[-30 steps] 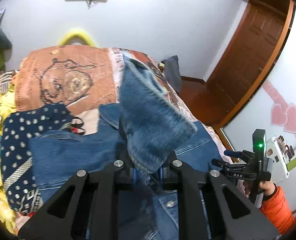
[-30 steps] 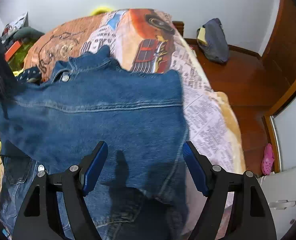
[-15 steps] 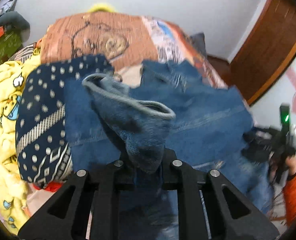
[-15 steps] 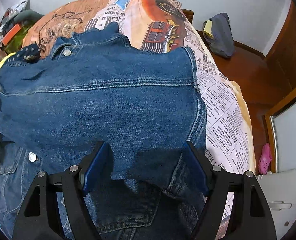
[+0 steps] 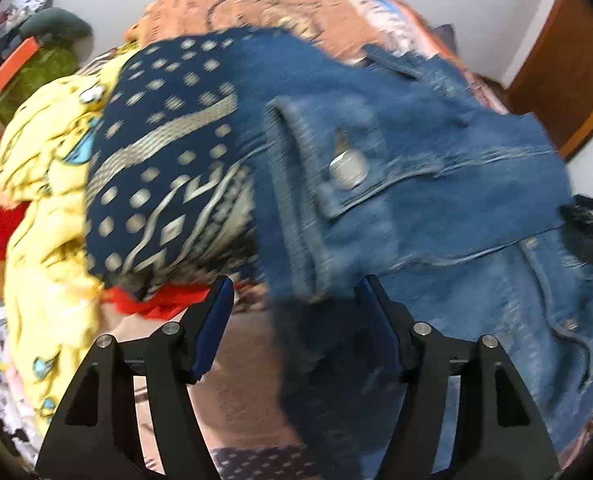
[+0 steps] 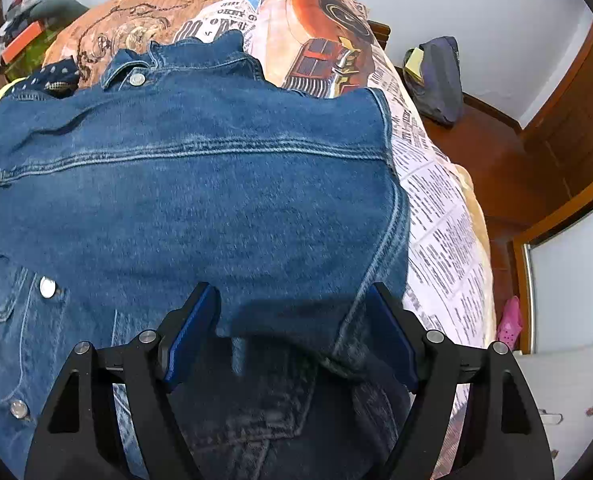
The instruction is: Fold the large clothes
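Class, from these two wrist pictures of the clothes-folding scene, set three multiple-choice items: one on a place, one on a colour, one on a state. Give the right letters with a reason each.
1. Where does the small pink shoe lie?
A. on the wooden floor beside the bed
B. on the blue denim jacket
C. on the wall

2. What colour is the patterned cloth left of the blue denim jacket?
A. green with stripes
B. navy with pale dots
C. plain white

3. How does the left gripper stand?
A. shut on the sleeve
B. open
C. out of view

Answers:
1. A: the right wrist view shows it on the floor, past the bed's edge.
2. B: the left wrist view shows dark blue fabric with pale dots and bands.
3. B: its jaws have just been opening and stand apart, the jacket's cuff lying loose between them.
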Demonstrator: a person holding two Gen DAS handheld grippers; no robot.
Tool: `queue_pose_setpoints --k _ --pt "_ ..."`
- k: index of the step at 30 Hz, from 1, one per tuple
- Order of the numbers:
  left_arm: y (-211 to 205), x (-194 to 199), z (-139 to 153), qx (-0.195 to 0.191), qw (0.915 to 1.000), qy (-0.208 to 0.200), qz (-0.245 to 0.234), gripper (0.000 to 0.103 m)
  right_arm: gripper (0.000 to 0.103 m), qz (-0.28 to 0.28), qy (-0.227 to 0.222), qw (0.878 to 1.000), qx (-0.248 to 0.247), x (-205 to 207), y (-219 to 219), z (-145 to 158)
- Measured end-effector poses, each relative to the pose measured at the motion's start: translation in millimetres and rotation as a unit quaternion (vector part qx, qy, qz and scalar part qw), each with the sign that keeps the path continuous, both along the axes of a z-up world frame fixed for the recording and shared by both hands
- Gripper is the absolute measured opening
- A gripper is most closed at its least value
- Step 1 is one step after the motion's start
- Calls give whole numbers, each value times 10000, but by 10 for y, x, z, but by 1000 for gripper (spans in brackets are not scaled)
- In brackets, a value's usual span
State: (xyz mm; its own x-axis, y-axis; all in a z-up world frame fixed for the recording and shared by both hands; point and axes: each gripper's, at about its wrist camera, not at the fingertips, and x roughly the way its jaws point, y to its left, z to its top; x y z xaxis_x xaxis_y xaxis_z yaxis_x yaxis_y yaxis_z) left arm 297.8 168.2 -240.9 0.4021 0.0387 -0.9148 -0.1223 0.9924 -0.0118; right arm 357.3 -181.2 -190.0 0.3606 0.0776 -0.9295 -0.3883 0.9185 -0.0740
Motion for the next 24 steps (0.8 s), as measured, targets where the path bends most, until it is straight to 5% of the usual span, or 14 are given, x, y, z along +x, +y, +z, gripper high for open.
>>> queue_pose_setpoints --k 6,12,19,24 --pt "95 -199 66 249 9997 -54 13 65 75 -56 -165 9998 -95 -108 -142 176" --pt "151 -369 514 620 9969 -486 -39 65 75 -139 -760 9969 -148 -292 -334 623" --pt "110 -621 965 325 9955 -877 -126 82 75 -260 -1059 9938 205 -609 -537 1021" --pt "-119 -733 779 -121 9975 -591 -363 88 80 -254 -926 9949 304 -853 -653 945"
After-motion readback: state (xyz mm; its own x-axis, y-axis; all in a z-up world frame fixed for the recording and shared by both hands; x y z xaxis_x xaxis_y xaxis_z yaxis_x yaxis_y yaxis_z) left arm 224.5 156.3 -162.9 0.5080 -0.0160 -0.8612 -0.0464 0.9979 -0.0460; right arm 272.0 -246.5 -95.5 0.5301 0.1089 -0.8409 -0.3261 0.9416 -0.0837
